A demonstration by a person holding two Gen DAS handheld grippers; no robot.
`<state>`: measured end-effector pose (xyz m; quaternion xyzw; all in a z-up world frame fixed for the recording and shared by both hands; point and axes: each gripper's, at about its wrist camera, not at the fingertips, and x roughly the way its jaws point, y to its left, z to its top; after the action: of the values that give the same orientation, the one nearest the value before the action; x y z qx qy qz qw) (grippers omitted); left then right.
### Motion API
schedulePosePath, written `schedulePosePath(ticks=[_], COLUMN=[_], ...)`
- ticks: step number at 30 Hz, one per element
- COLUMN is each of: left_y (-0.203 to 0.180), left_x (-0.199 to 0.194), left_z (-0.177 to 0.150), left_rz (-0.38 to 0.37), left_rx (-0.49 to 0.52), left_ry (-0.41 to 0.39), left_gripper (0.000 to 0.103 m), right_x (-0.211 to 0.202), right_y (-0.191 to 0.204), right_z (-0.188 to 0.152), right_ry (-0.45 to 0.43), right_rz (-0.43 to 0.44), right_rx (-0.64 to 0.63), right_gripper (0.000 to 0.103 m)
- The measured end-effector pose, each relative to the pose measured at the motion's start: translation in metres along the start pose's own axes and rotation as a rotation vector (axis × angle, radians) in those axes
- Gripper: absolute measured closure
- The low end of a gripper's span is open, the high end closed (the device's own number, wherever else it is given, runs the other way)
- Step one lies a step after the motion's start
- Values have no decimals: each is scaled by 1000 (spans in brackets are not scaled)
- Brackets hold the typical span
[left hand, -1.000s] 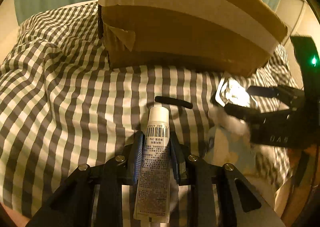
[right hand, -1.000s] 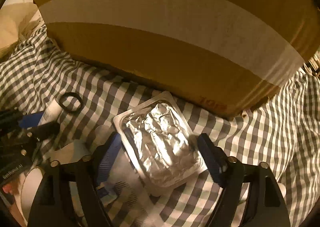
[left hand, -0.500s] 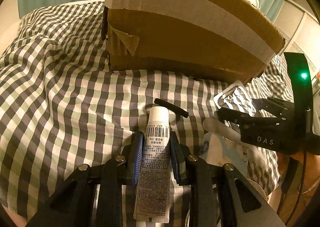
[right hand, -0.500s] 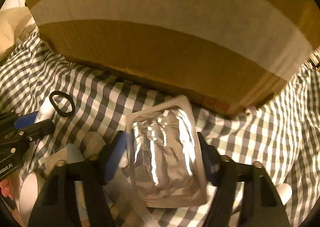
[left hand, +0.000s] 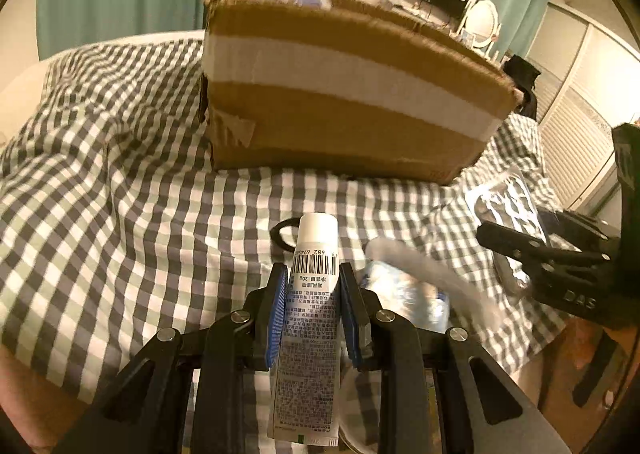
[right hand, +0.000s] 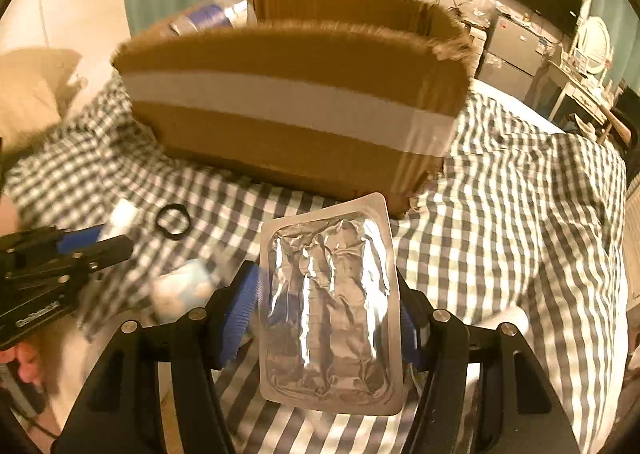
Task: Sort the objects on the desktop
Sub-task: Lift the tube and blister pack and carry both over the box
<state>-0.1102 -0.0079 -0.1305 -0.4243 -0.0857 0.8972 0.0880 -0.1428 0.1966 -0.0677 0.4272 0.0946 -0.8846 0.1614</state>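
Observation:
My left gripper point(left hand: 313, 286) is shut on a white tube point(left hand: 310, 318) with a barcode label and holds it above the checked cloth. My right gripper point(right hand: 328, 294) is shut on a silver foil blister pack point(right hand: 330, 310), lifted off the cloth; it also shows in the left wrist view point(left hand: 508, 213). An open cardboard box point(left hand: 340, 109) with a white tape band stands ahead of both grippers, also in the right wrist view point(right hand: 288, 109). Some items lie inside the box. The left gripper shows at the left edge of the right wrist view point(right hand: 80, 250).
A black ring point(right hand: 173, 221) lies on the checked cloth point(left hand: 120, 189) in front of the box. A light blue packet point(left hand: 404, 294) and a white strip point(left hand: 436, 270) lie between the grippers. Curtains, a TV and furniture stand behind.
Both grippers have risen with their objects, so the box's open top now shows. The right gripper closed on the blister pack and lifted it off the cloth.

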Motion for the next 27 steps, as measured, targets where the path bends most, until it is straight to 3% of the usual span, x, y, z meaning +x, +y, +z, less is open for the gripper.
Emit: schedulePosePath(ticks=[6, 27], left_y=[-3, -55], left_x=[-26, -111], left_z=[4, 71], left_rz=[-3, 15], left_rx=[9, 104], left_ry=[-46, -250], left_gripper=[77, 77], right_x=[-23, -122], right_y=[8, 40], right_z=[-14, 49], right_ry=[-39, -248], right_rz=[20, 42], right_rx=[43, -16], right_gripper=[41, 41])
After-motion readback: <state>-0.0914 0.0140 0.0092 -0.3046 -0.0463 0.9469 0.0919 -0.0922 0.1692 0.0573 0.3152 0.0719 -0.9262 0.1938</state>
